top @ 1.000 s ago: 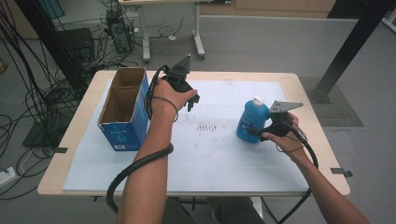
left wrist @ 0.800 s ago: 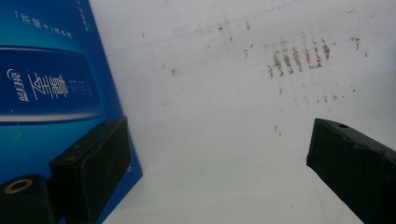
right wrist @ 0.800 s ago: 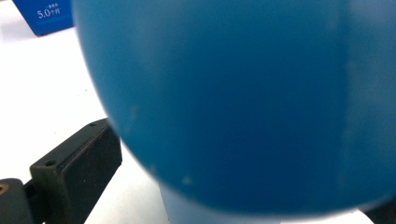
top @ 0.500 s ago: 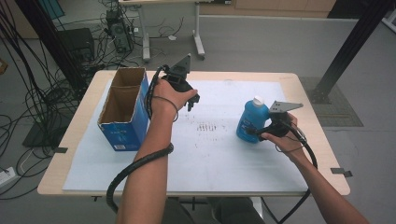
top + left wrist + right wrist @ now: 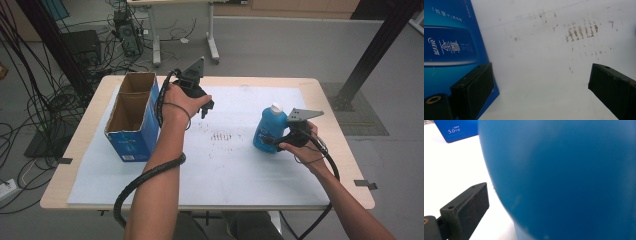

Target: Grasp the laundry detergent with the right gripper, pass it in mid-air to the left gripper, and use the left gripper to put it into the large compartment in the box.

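A blue bottle (image 5: 266,131) with a white cap stands upright on the right half of the white mat (image 5: 225,165). My right gripper (image 5: 276,140) is level with its lower body, coming from the right. In the right gripper view the bottle (image 5: 564,177) looms very close; the left pad (image 5: 467,206) stands a small gap off its side and the other jaw is hidden behind it. My left gripper (image 5: 206,106) hovers over the mat beside an open blue cardboard box (image 5: 132,117). Its jaws are wide apart with nothing between them (image 5: 541,75); the box's printed side (image 5: 449,47) is at the left.
Brown smudge marks (image 5: 223,136) lie on the mat between the two grippers. The wooden table's edge (image 5: 345,150) runs just right of my right hand. Cables trail from both grippers toward the person.
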